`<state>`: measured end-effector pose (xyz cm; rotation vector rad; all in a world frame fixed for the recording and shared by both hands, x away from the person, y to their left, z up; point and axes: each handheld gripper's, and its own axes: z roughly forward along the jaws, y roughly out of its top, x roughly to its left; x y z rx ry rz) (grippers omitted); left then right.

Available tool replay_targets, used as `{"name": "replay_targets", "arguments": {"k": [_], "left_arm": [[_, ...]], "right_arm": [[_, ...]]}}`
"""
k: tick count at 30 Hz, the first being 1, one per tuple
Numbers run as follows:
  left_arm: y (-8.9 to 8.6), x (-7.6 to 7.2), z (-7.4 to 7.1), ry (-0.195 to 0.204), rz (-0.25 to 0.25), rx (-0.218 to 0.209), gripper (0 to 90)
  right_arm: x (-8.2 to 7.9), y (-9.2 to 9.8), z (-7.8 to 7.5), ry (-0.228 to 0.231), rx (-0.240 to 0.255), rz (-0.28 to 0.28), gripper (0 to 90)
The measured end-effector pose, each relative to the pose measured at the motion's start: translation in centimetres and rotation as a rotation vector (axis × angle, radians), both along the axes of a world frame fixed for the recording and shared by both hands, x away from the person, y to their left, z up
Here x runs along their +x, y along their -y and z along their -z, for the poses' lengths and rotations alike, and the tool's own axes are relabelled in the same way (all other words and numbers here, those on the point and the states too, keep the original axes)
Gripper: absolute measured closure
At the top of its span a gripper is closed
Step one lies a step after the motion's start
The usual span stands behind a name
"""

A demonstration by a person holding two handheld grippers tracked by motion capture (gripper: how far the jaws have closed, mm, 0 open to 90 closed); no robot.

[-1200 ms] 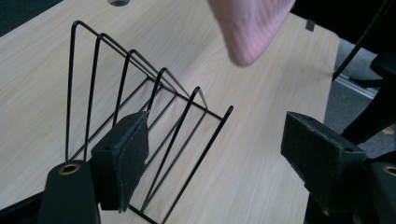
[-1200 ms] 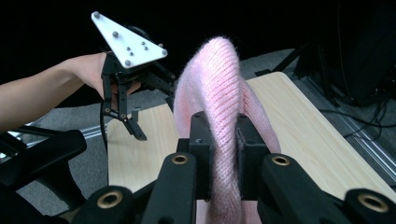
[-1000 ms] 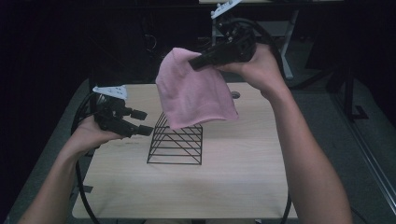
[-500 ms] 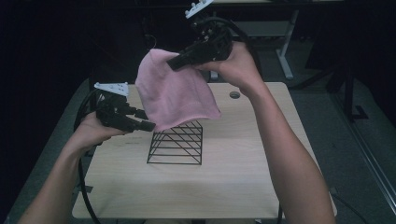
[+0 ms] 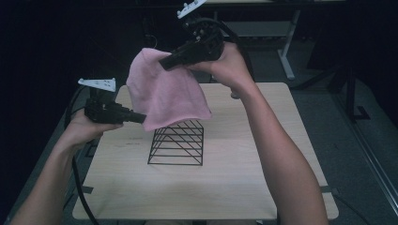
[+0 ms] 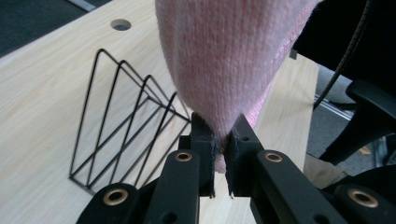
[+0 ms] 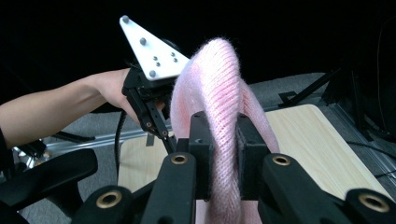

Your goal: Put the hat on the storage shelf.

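A pink knitted cloth (image 5: 164,93) hangs in the air above the table, held at two places. My right gripper (image 5: 164,64) is shut on its upper edge, high above the far side of the table; the knit (image 7: 219,116) is bunched between its jaws. My left gripper (image 5: 141,119) has just been closing and is now shut on the cloth's lower left corner (image 6: 223,140). A black wire rack (image 5: 177,142) stands on the table under the cloth, also seen behind the left jaws as the wire rack (image 6: 126,121).
The light wooden table (image 5: 234,187) has a round cable hole (image 6: 121,24) near its far edge. A desk frame (image 5: 286,51) stands on the dark floor behind the table. A black chair base (image 6: 364,121) is off the table's side.
The right gripper carried the cloth leftward over the rack. The left gripper's jaws, open before, closed on the cloth's lower corner.
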<state>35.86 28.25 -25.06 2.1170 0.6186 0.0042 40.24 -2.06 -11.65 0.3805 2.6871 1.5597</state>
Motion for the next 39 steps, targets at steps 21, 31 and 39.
{"name": "replay_targets", "arguments": {"k": [21,31,39], "left_arm": [[0.8,0.8,2.6,-0.040,-0.030,0.117,83.8],[1.7,1.7,3.7,-0.051,-0.040,0.144,83.6],[1.9,1.3,4.1,-0.045,-0.041,0.178,83.6]], "right_arm": [[2.1,1.5,5.4,-0.091,-0.013,0.055,79.4],[2.2,3.2,7.4,-0.114,-0.012,0.074,79.3],[1.9,3.7,8.7,-0.121,0.003,0.070,79.2]]}}
